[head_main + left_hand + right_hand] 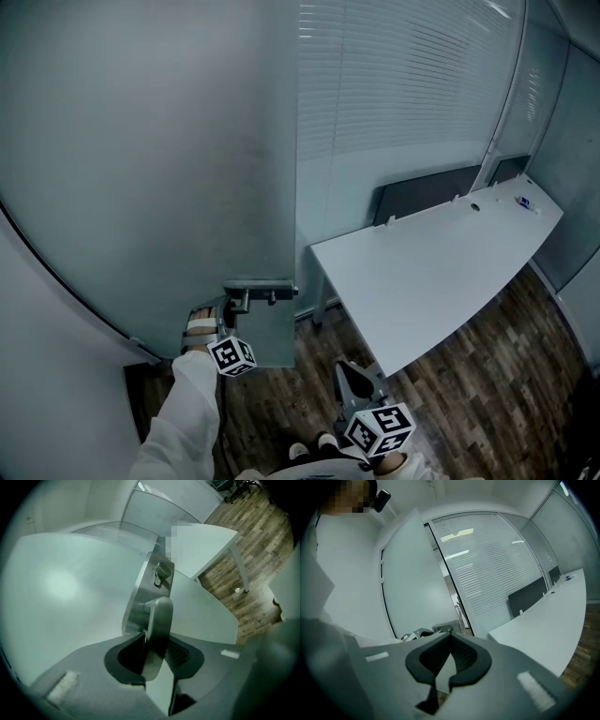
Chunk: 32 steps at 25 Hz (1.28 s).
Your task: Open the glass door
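The head view looks steeply down from above on the glass door (150, 169) and white table (441, 272). The left gripper view sits close behind the door handle (159, 618), facing along the door's edge towards the table. The right gripper view looks nearly level from farther back, sharing door and table with both

Lighting dim, cool teal cast. Soft glare patch on glass door (61, 581), 9 o'clock. Gripper views: fisheye bending, black vignetted corners, foreground blurred.
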Each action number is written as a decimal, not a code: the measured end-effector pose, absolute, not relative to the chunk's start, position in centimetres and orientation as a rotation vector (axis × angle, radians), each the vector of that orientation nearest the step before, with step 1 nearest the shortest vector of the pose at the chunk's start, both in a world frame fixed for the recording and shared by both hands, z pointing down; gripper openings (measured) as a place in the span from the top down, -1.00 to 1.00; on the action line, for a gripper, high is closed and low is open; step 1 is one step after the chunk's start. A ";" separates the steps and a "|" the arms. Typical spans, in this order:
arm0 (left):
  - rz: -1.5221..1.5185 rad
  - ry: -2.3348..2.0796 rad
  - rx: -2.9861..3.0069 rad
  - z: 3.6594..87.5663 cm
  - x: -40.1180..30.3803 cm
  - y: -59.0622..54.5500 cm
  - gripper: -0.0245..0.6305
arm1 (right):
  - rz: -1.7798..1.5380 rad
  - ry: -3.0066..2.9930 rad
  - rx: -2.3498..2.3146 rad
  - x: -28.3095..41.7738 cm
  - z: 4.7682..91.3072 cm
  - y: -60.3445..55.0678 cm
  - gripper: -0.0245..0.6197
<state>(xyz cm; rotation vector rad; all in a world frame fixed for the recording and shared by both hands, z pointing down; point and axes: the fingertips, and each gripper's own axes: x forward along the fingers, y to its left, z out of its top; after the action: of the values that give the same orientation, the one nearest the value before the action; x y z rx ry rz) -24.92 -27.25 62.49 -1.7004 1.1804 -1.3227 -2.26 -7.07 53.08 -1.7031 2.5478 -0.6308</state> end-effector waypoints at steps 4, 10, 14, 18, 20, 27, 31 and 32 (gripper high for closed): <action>-1.333 1.192 -1.690 62.4 -25.0 -26.6 0.60 | -0.658 2.563 -1.690 -1.7 53.4 -6.0 0.91; -1.360 1.202 -1.657 62.3 -25.2 -26.6 0.60 | -0.708 2.567 -1.689 0.0 54.5 -6.1 0.91; -1.365 1.229 -1.621 62.4 -25.2 -26.5 0.60 | -0.720 2.582 -1.660 0.5 54.7 -6.5 0.91; -1.367 1.250 -1.579 61.7 -25.3 -25.3 0.54 | -0.712 2.591 -1.641 1.0 54.0 -6.6 0.91; -1.376 1.276 -1.569 60.9 -25.6 -25.0 0.50 | -0.711 2.593 -1.632 1.3 53.4 -7.0 0.91; -1.293 1.521 -1.748 59.8 -26.6 -20.6 0.59 | -0.701 2.601 -1.599 1.9 52.4 -7.2 0.91; -1.000 1.810 -2.021 57.5 -25.5 -15.9 0.91 | -0.688 2.622 -1.563 1.4 51.8 -7.1 0.91; -0.903 1.873 -2.101 56.7 -25.0 -14.7 0.91 | -0.681 2.630 -1.552 1.3 51.6 -7.1 0.91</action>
<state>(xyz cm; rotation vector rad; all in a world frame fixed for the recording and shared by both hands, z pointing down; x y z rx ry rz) -25.02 -14.66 56.74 -2.1007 1.8733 -0.9030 1.30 -7.12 51.57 -1.5520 2.6302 -0.6805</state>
